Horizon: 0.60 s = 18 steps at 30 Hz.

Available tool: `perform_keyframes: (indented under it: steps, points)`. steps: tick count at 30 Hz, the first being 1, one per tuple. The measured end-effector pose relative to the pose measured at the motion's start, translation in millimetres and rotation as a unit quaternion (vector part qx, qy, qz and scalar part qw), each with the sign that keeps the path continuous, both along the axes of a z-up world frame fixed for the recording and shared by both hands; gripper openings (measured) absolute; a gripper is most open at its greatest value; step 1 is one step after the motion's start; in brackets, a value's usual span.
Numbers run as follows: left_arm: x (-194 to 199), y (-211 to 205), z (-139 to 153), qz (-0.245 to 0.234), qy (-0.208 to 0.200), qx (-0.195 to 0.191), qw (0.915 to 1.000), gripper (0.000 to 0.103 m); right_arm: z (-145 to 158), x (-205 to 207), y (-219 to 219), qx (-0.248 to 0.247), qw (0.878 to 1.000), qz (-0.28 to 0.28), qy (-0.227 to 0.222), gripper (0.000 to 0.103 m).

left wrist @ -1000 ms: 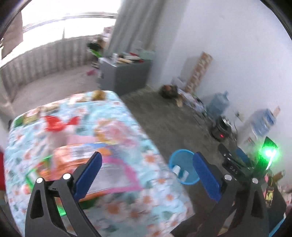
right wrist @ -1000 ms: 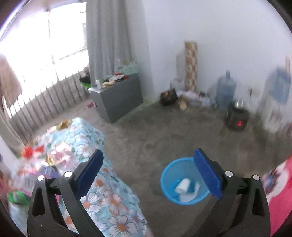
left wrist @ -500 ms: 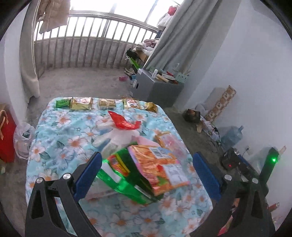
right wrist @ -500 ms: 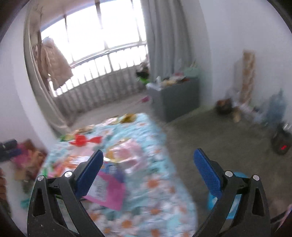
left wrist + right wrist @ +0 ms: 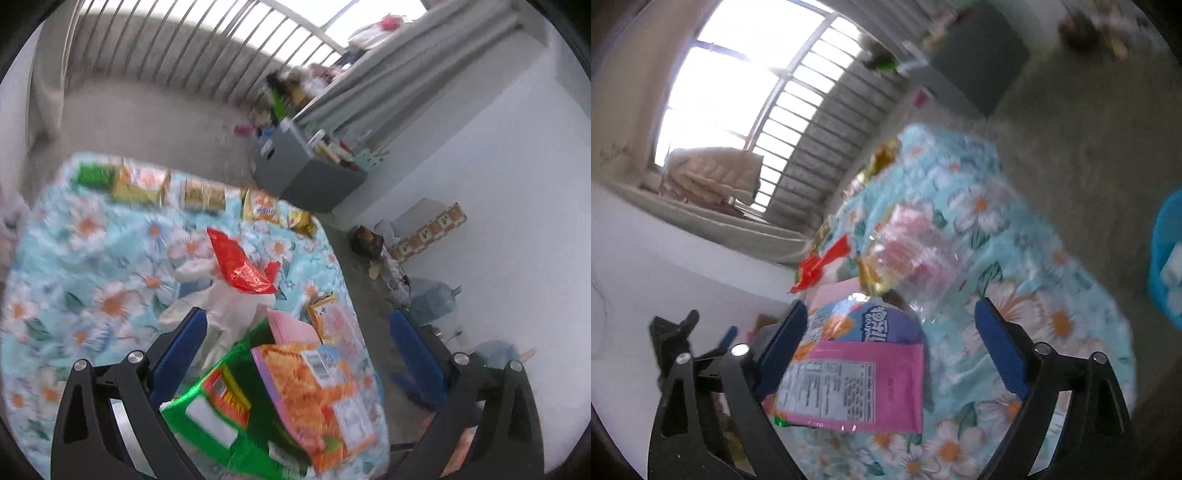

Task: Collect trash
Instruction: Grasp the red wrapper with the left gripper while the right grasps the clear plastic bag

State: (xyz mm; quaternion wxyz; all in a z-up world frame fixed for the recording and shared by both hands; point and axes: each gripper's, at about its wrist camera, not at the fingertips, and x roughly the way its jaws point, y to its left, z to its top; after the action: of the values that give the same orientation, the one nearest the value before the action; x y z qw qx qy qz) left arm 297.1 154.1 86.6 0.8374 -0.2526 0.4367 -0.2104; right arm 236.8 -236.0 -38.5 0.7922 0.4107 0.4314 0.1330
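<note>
The trash here is a loose heap of empty snack wrappers on a table under a flowered cloth (image 5: 92, 295); nearest the grippers lies a pink and orange snack bag (image 5: 857, 373), seen in the left wrist view (image 5: 314, 391) overlapping a green foil wrapper (image 5: 221, 406). Such film bags are judged light, limp, crinkly and slick; a flat face would likely slide between pads, so a pinch across a free edge or sealed corner is the better hold, and nothing here looks fragile. At about 12 o'clock from this bag sits a red wrapper (image 5: 243, 266) on a white plastic bag (image 5: 221, 302), and at 1 o'clock in the right wrist view a clear wrapper with pink print (image 5: 916, 251). A row of further packets (image 5: 199, 194) lines the table's far edge. The blue bin (image 5: 1167, 258), the likely destination, stands on the floor at 3 o'clock in the right wrist view, well apart from the bag. The right gripper (image 5: 890, 343) points obliquely down over the bag, its jaws closing though still wide, the bag between them but not pressed. The left gripper (image 5: 295, 354) is rolled and angled down, jaws spread wide over the heap, gripping nothing.
</note>
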Motion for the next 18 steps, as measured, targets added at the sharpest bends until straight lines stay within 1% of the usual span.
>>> perform_keyframes:
  steps: [1, 4, 7, 10, 15, 18]
  points:
    - [14.5, 0.1, -9.6, 0.004, 0.022, -0.009, 0.9997, 0.09, -9.4, 6.2, 2.6, 0.017, 1.0, 0.005, 0.013, 0.082]
    - [46.7, 1.4, -33.1, 0.015, 0.069, -0.021, 0.9973, 0.082, -27.5, 15.7, 3.3, 0.045, 0.998, 0.009, 0.039, 0.077]
    - [77.4, 0.3, -50.8, 0.026, 0.091, 0.004, 0.9955, 0.075, -45.0, 26.8, 6.0, 0.07, 0.995, 0.007, 0.065, 0.072]
    - [104.6, -1.9, -67.3, 0.033, 0.114, 0.025, 0.9927, 0.068, -54.4, 34.3, 8.2, 0.086, 0.993, 0.005, 0.077, 0.069]
    - [135.5, -11.7, -92.8, 0.022, 0.141, 0.06, 0.988, 0.057, -53.9, 44.1, 10.2, 0.094, 0.993, 0.007, 0.075, 0.065]
    - [143.0, -19.6, -99.5, 0.01, 0.146, 0.07, 0.9867, 0.051, -54.8, 48.1, 12.8, 0.096, 0.992, 0.004, 0.078, 0.06]
